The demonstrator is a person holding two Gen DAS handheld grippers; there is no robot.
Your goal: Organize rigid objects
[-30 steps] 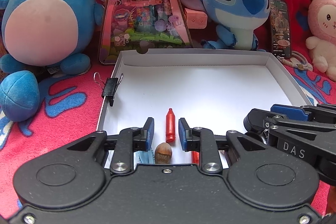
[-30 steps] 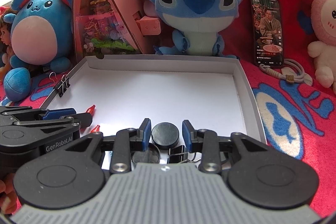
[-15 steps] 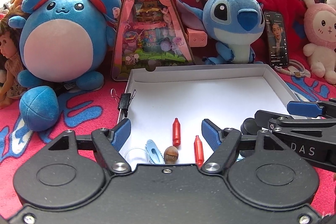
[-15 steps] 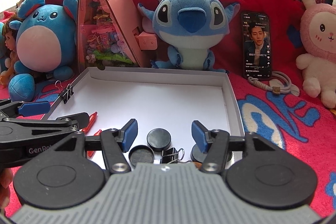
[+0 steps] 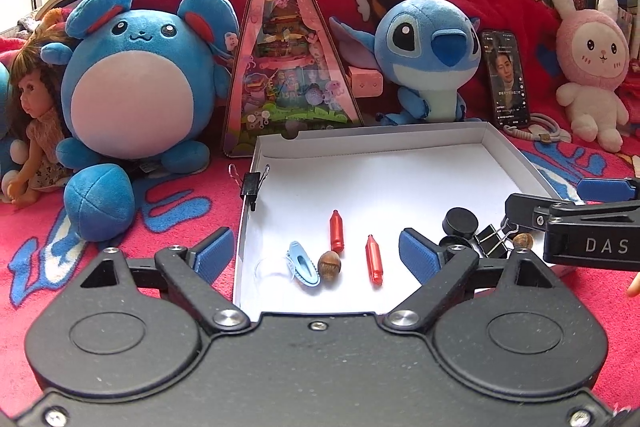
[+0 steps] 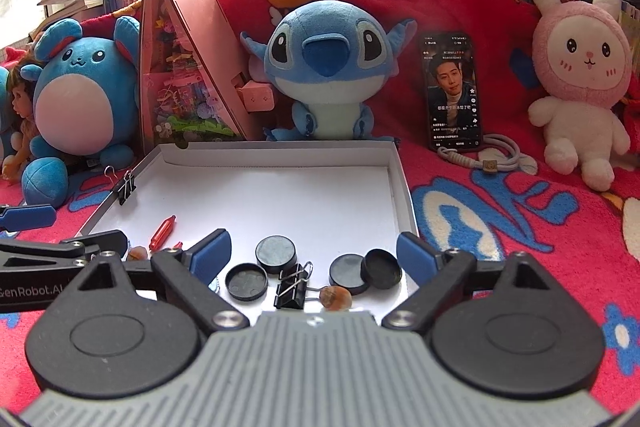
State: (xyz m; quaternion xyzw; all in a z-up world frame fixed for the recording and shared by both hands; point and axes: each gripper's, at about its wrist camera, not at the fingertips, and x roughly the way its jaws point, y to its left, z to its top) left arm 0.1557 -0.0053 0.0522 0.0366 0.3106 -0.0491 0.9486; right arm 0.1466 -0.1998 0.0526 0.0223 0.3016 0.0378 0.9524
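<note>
Both grippers have drawn back and upward since the earlier frames, and their jaws, then narrowed around a red crayon and a black disc, now stand wide apart and hold nothing.

Left to right: the left gripper (image 5: pixel 316 253) hovers over the near-left corner of the white box lid (image 5: pixel 256 163), its left finger outside the wall. Within its span lie a blue hair clip (image 5: pixel 303 267), an acorn (image 5: pixel 329 265) touching the clip, and two red crayons (image 5: pixel 336 230) (image 5: pixel 373 259), apart from one another and pointing away from the camera (apparently sorted by kind).

The right gripper (image 6: pixel 314 253) hovers over the near-right corner. Beneath it sit an upturned black cap (image 6: pixel 245 281), a black disc (image 6: pixel 276 253), a binder clip (image 6: pixel 292 286), a second acorn (image 6: pixel 335 297), and two more black discs (image 6: pixel 346 277) (image 6: pixel 381 273), overlapping.

Edges and room: everything is crowded along the near wall; the far half of the lid floor is bare, giving free space for regrouping. Another binder clip (image 5: pixel 253 185) is clamped on the left wall, a snag point for the left fingers. Low walls permit approach from above only.
</note>
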